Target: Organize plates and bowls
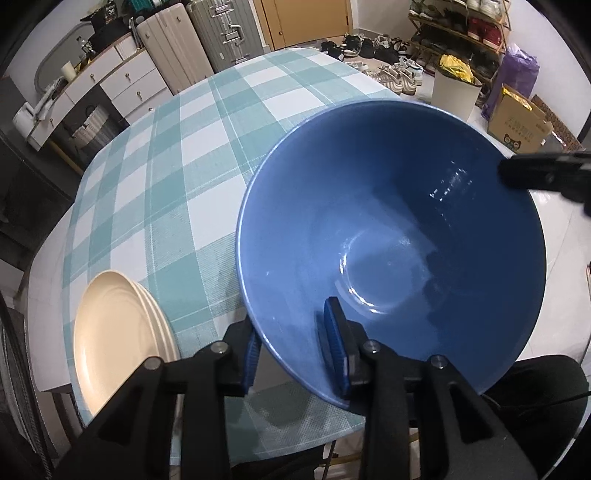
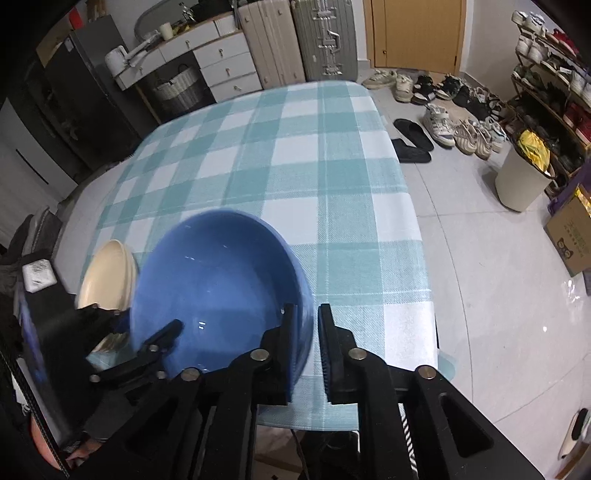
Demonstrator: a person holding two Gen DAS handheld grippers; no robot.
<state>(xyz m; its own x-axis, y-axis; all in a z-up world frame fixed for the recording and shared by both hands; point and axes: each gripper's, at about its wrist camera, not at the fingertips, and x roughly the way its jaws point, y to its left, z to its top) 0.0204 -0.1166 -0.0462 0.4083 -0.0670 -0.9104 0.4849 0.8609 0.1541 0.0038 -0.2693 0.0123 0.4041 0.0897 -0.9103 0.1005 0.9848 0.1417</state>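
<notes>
One blue bowl [image 1: 391,236] sits tilted above the near edge of the table [image 1: 192,155], its rim straddled by both grippers. The left gripper [image 1: 295,350] has one blue-padded finger inside the bowl's near wall and the other outside it; the jaws stand partly apart, and whether the pads press on the wall I cannot tell. The right gripper [image 2: 306,332] straddles the rim on the bowl's right side, one finger inside and one outside, with a visible gap between the outer finger and the wall, so it has no firm hold. Just left of the bowl, near the table's near-left edge, lies a stack of cream plates [image 1: 118,339]. A teal-and-white checked cloth [image 2: 303,177] covers the table. Beyond its far edge stand suitcases [image 1: 207,33], and shoes [image 2: 443,110] lie on the floor to the right.
</notes>
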